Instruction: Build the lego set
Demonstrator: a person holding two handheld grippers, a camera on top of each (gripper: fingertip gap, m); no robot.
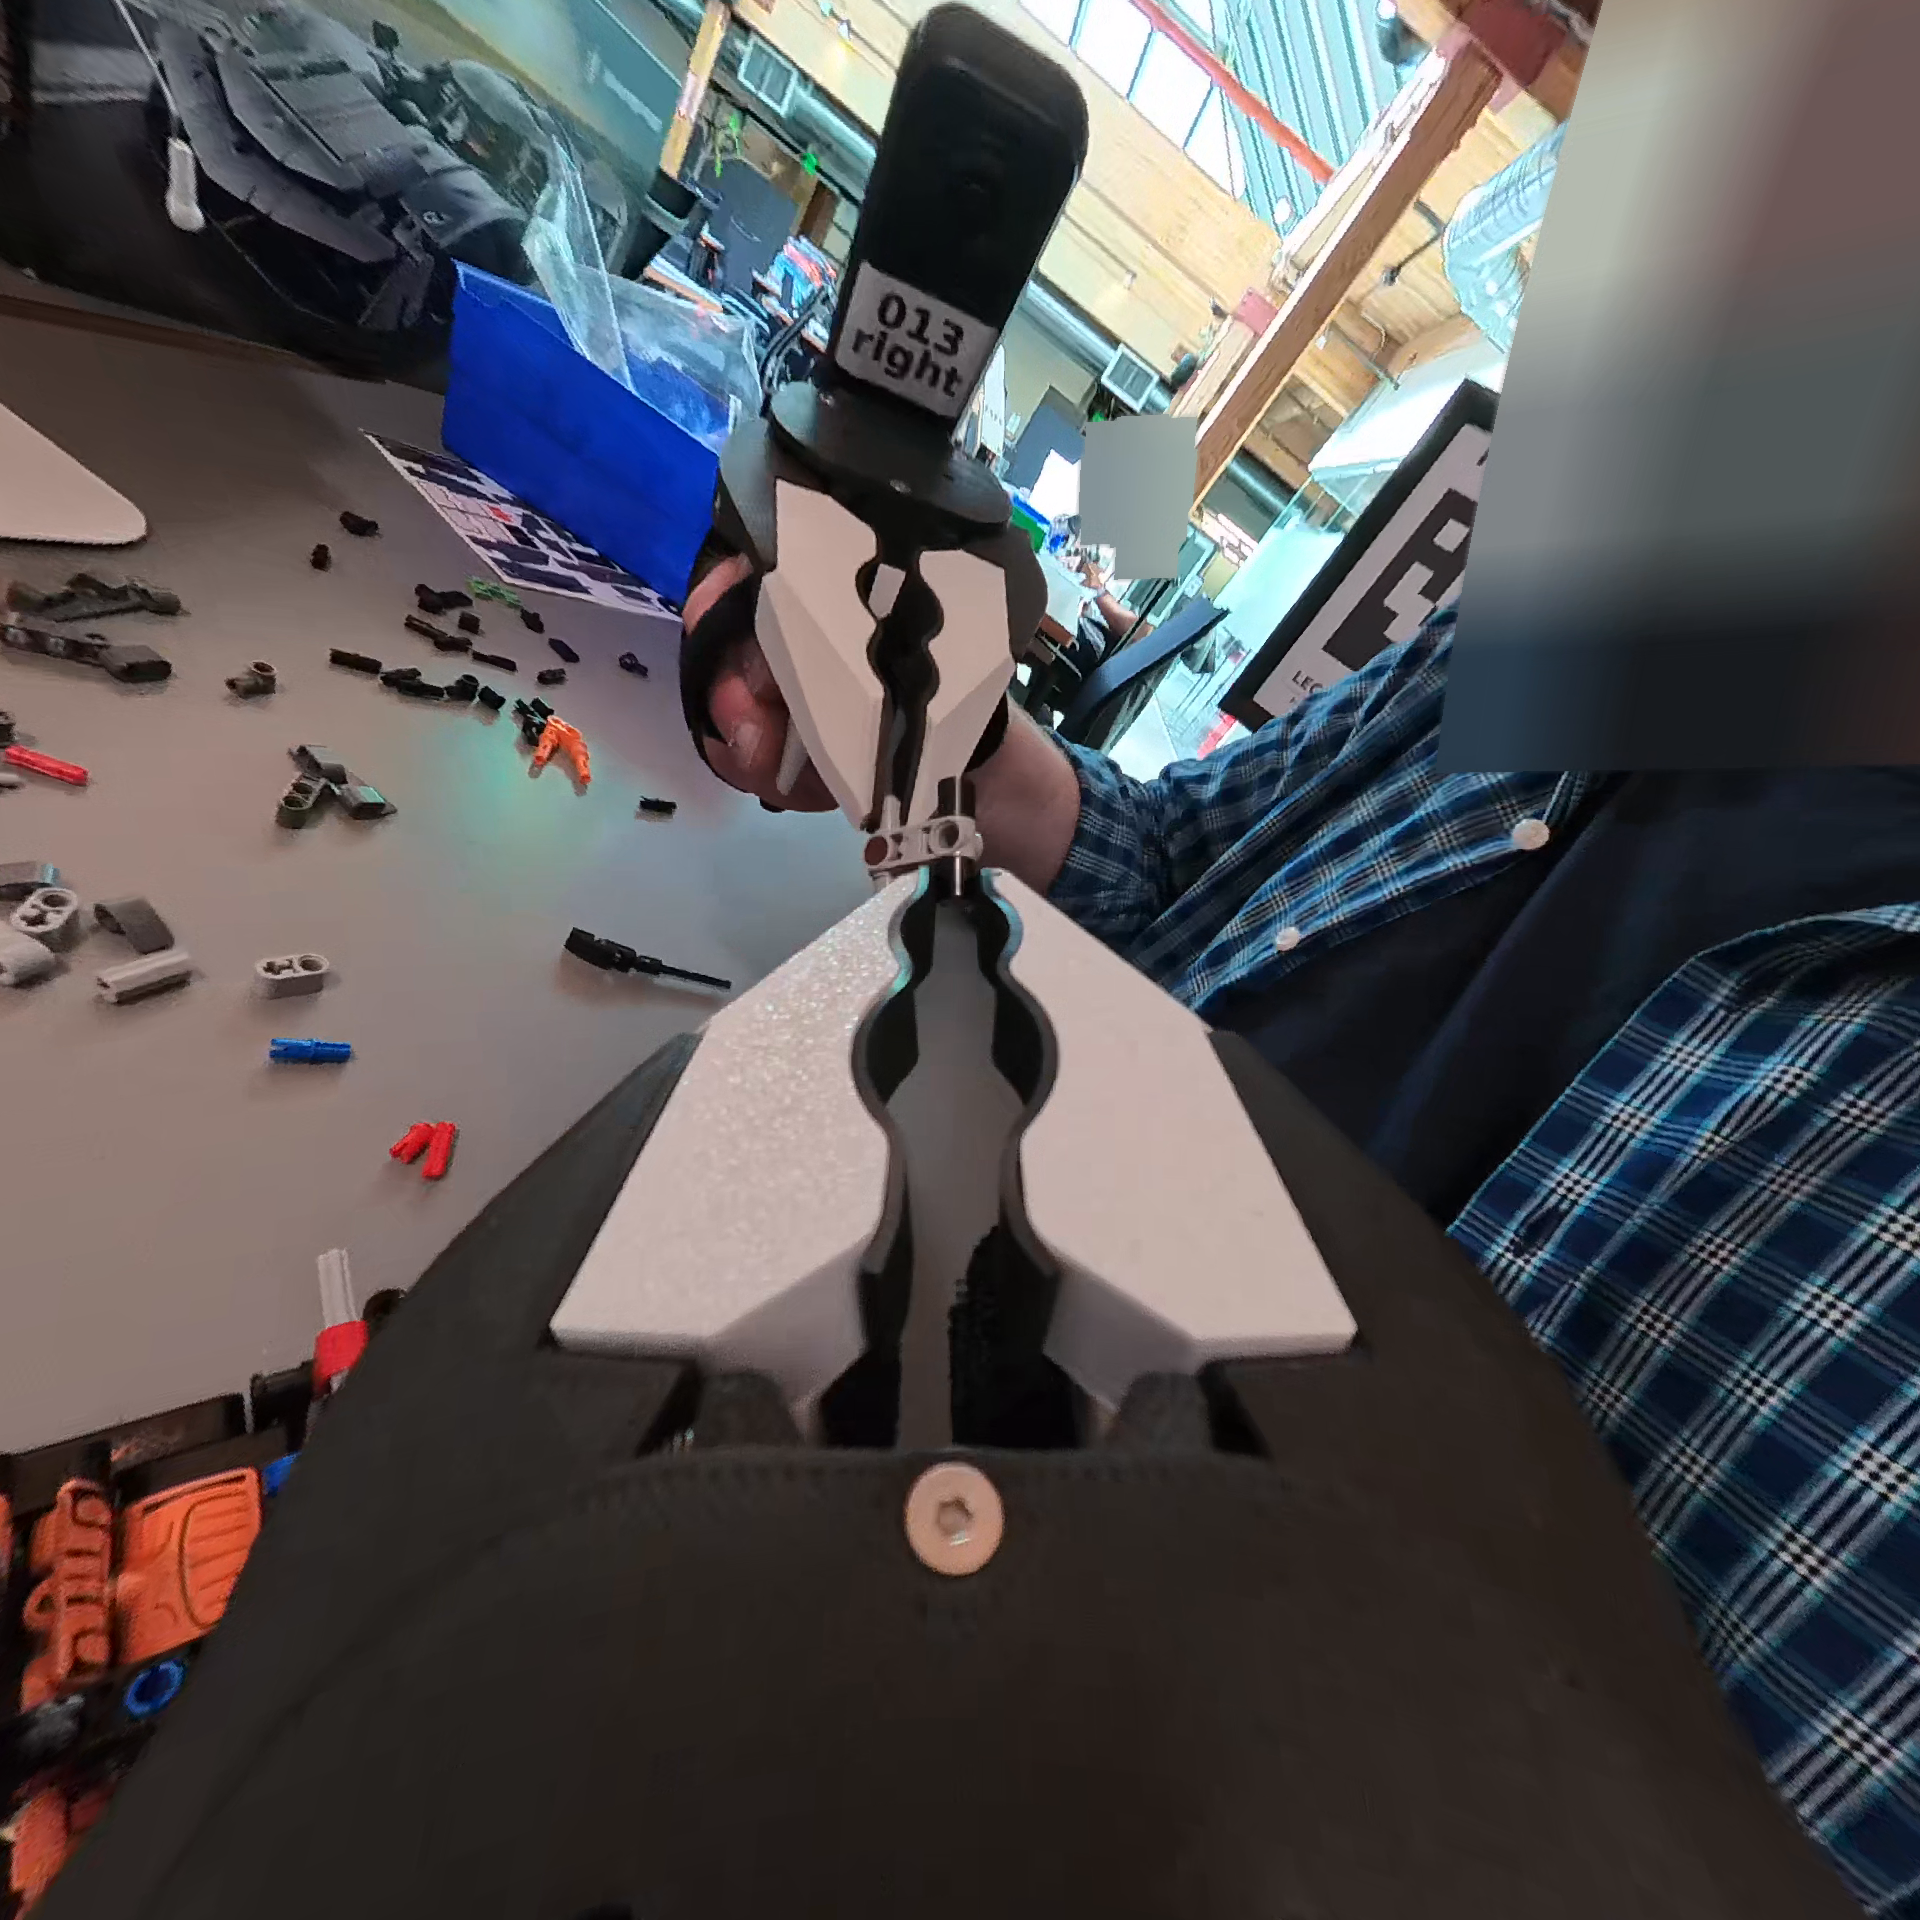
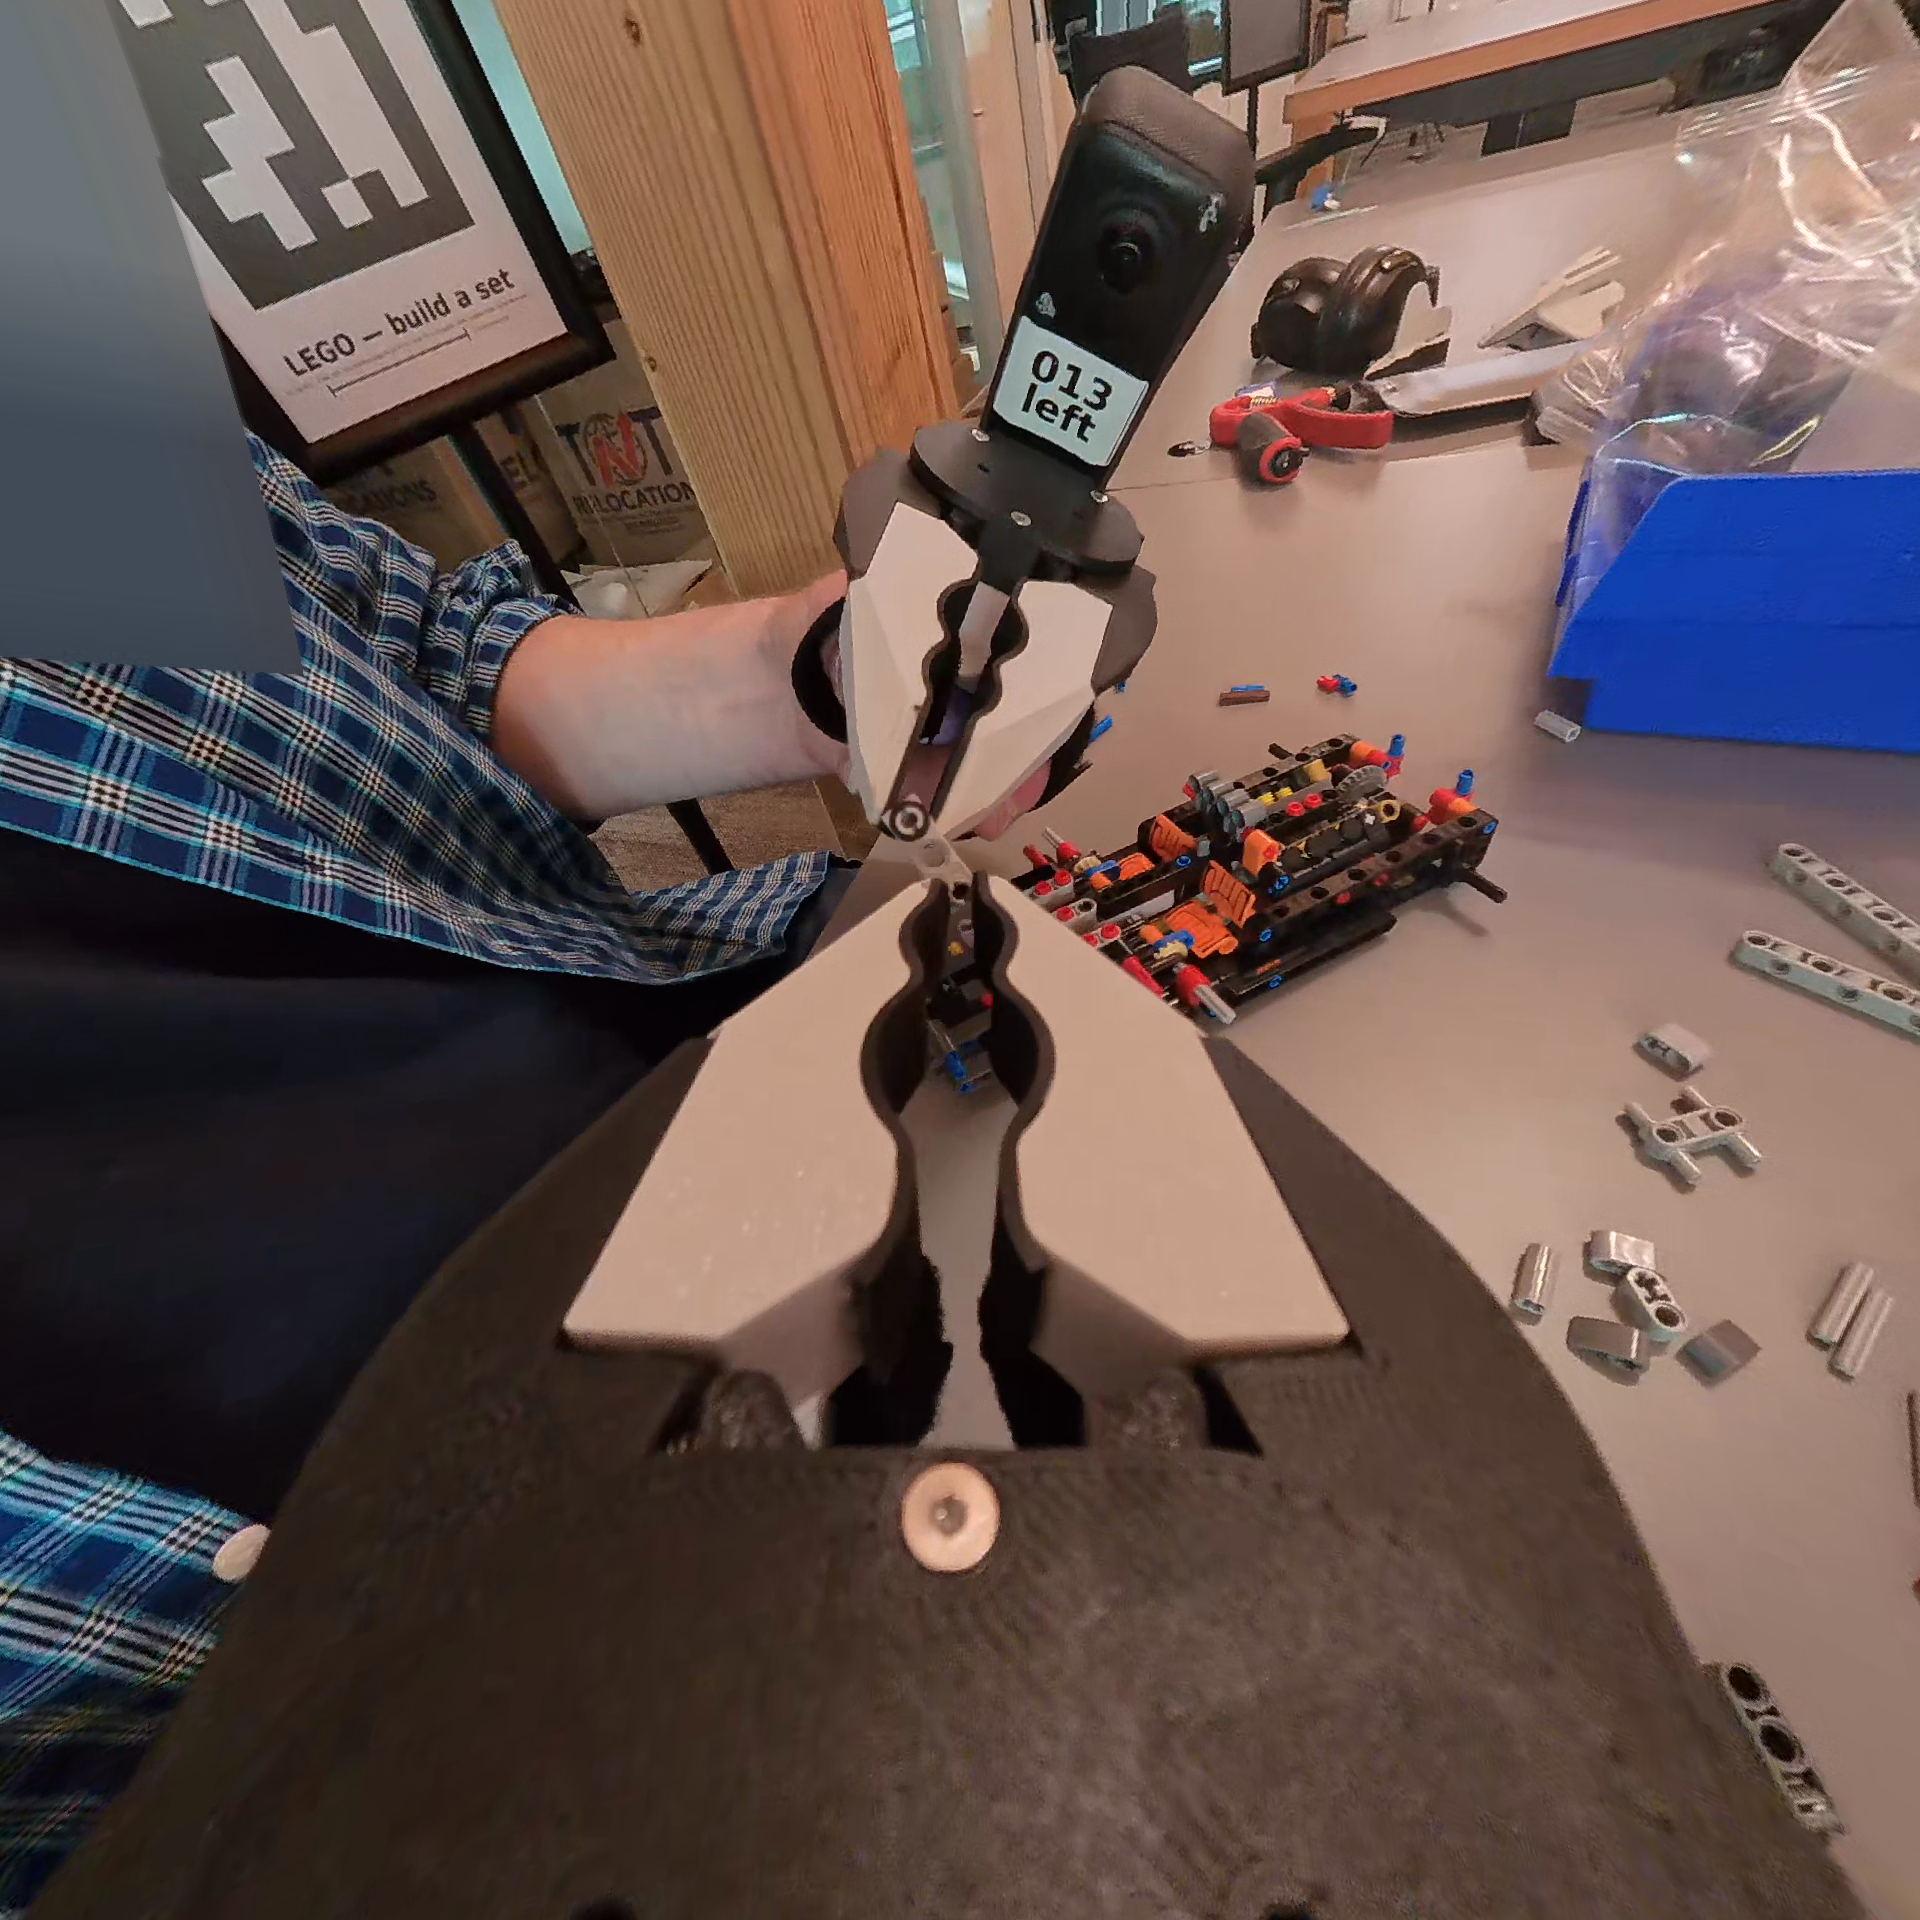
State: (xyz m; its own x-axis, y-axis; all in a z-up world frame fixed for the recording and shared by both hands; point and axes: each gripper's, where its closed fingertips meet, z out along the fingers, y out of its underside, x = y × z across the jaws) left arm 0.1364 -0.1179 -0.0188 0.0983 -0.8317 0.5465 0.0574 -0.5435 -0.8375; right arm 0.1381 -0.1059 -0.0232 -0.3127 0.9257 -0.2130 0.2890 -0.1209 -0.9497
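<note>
Held in mid-air above the bench [image 1: 260, 1164], tip to tip, the left gripper [image 1: 940, 891] pinches a dark pin while the right gripper [image 1: 902, 821] clenches the grey connector [image 1: 928, 837] — long axis crosswise to both fingers.

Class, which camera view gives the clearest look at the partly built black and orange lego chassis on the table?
The right wrist view: the chassis lies in full view on the grey table. The left wrist view shows only a cropped corner, mostly hidden behind the left hand-held gripper.
</note>
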